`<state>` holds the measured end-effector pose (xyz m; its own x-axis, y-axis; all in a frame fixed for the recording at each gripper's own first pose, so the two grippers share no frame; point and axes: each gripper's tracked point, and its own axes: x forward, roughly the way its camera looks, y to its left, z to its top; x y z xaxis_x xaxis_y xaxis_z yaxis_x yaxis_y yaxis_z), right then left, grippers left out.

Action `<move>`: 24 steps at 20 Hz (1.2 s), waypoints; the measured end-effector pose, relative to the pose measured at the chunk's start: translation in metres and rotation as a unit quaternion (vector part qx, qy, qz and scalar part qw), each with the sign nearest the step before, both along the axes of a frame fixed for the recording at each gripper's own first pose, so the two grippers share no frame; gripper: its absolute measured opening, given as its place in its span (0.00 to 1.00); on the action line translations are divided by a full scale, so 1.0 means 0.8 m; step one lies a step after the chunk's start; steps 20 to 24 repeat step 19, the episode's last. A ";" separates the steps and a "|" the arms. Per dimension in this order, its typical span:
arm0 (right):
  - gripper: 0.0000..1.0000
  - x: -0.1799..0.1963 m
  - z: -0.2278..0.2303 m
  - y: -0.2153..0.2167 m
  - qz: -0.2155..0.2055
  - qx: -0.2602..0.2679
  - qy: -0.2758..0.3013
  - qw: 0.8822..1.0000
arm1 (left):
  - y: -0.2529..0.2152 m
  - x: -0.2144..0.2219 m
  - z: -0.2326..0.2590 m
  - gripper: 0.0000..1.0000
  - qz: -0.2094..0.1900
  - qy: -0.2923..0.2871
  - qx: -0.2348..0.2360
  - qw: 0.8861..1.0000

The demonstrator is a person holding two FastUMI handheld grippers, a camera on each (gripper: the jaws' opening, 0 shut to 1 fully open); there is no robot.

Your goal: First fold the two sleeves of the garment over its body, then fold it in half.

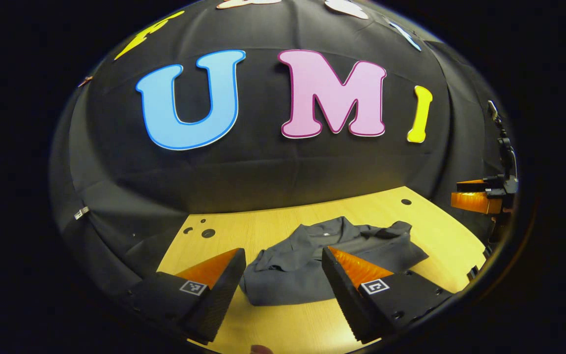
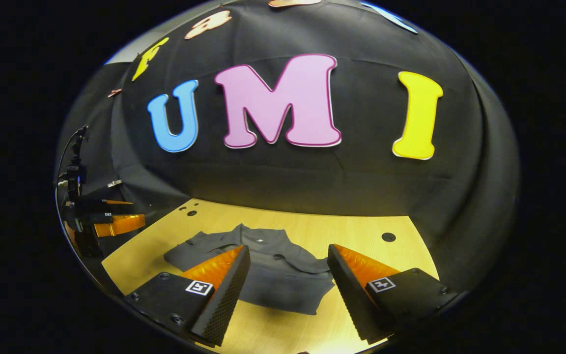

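A dark grey collared garment (image 1: 307,258) lies on the wooden table (image 1: 440,231), collar toward the far wall, with its sleeves lying folded and rumpled over the body. My left gripper (image 1: 283,265) hovers open above its near edge, nothing between the fingers. In the right gripper view the same garment (image 2: 278,275) lies ahead, and my right gripper (image 2: 288,268) hangs open over it, holding nothing. The right gripper (image 1: 477,196) also shows at the far right of the left gripper view, and the left gripper (image 2: 111,221) at the far left of the right gripper view.
The table (image 2: 356,231) has a few small round holes near its far corners (image 1: 208,233) (image 2: 388,237). Black cloth walls close in behind and to both sides. Bare wood lies around the garment.
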<state>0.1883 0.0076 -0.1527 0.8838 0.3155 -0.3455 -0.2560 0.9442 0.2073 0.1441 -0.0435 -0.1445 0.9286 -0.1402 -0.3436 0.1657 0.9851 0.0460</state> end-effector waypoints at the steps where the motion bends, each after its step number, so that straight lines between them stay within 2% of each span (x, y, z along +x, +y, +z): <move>1: 0.98 -0.012 0.004 0.005 0.007 0.000 -0.002 1.000 | 0.000 -0.015 0.003 0.98 0.000 -0.001 -0.002 1.000; 4: 0.98 -0.041 0.011 0.012 0.016 0.017 -0.002 1.000 | 0.005 -0.053 -0.005 0.98 -0.001 0.010 -0.001 1.000; 9: 0.98 -0.084 0.004 0.023 0.036 0.033 0.005 0.999 | -0.005 -0.109 -0.016 0.98 0.004 0.025 -0.041 0.999; 11: 0.98 -0.097 -0.012 0.028 0.054 0.034 0.020 0.998 | 0.003 -0.124 -0.025 0.98 0.022 0.030 -0.034 0.999; 15: 0.98 -0.108 -0.038 0.024 0.090 0.031 0.057 0.994 | 0.005 -0.148 -0.033 0.98 0.067 0.035 -0.033 0.997; 18: 0.99 -0.106 -0.048 0.021 0.116 0.022 0.061 0.991 | -0.001 -0.169 -0.044 0.98 0.089 0.043 -0.043 0.994; 24: 0.99 -0.108 -0.045 0.020 0.118 0.025 0.057 0.991 | -0.004 -0.177 -0.046 0.98 0.092 0.044 -0.042 0.994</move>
